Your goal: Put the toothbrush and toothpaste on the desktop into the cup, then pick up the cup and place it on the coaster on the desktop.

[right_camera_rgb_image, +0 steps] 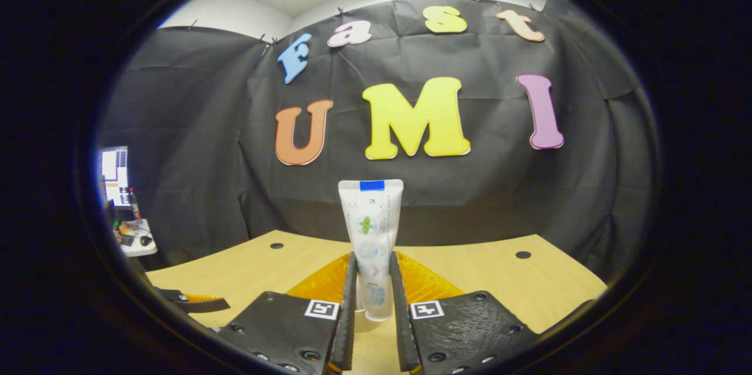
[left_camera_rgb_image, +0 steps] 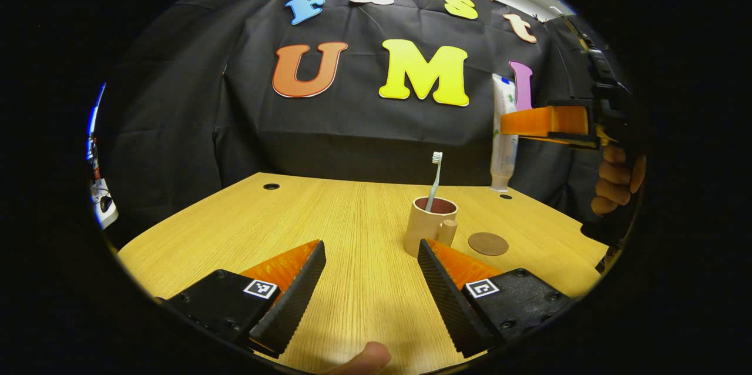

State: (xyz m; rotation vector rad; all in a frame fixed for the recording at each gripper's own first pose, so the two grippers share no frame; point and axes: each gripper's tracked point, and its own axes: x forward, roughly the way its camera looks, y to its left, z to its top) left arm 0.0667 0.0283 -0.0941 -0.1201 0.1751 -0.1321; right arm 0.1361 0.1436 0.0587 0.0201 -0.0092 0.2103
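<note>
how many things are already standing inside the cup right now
1: the toothbrush stands in the cup. The toothpaste is outside it, held upright in the right tool.

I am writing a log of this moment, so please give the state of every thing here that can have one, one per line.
toothbrush: standing in the cup, bristles up.
cup: upright on the desk, beside the coaster, not on it.
coaster: flat, bare.
toothpaste: upright, cap down, lifted above the desk.
right gripper: jaws shut on the toothpaste.
left gripper: jaws open, holding nothing.
</note>
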